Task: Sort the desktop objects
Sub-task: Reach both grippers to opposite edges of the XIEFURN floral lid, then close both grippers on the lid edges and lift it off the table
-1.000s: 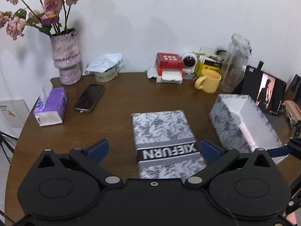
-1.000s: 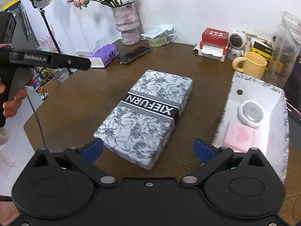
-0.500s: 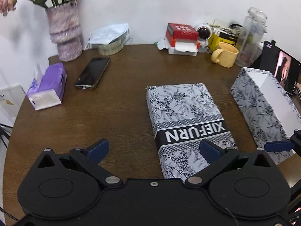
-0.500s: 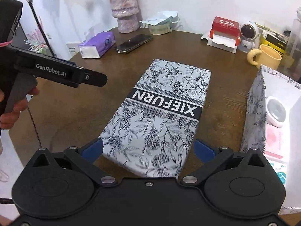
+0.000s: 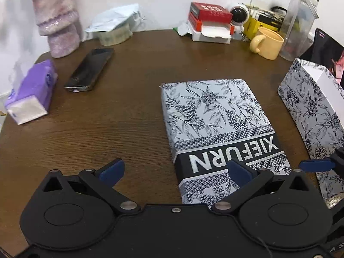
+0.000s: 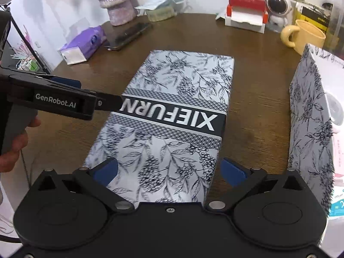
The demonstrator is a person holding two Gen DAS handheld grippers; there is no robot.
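The left gripper [image 5: 175,171] had its 2 blue-padded fingers spread wide and held nothing; its right pad hung over the dark band of the patterned lid [image 5: 217,126], its left pad over bare table [image 5: 103,129]; the right gripper [image 6: 169,171] likewise had its fingers spread apart, 1 pad on each side of the near end of that lid, and whether the pads touched its edges could not be told; the lid, a flat box top printed with dark leaves and the word XIEFURN, lay flat in the middle of the brown wooden table; just to its right stood the open box [image 6: 309,116] in the same print, white inside, with a round white object and pink packaging partly visible within; in the right wrist view the left gripper's black body reached in from the left, its tip over the lid's dark band, and part of a hand [image 6: 15,142] gripped its handle; along the far edge sat a purple tissue pack [image 5: 32,92], a black phone [image 5: 90,69], a mottled pink vase [image 5: 58,24], a roll of tape under a face mask, a red and white box [image 5: 209,21], a small astronaut figure [image 6: 278,8], a yellow mug [image 5: 268,43] and a clear plastic bottle [image 5: 298,19]; a lit screen showed at the right edge of the left wrist view.
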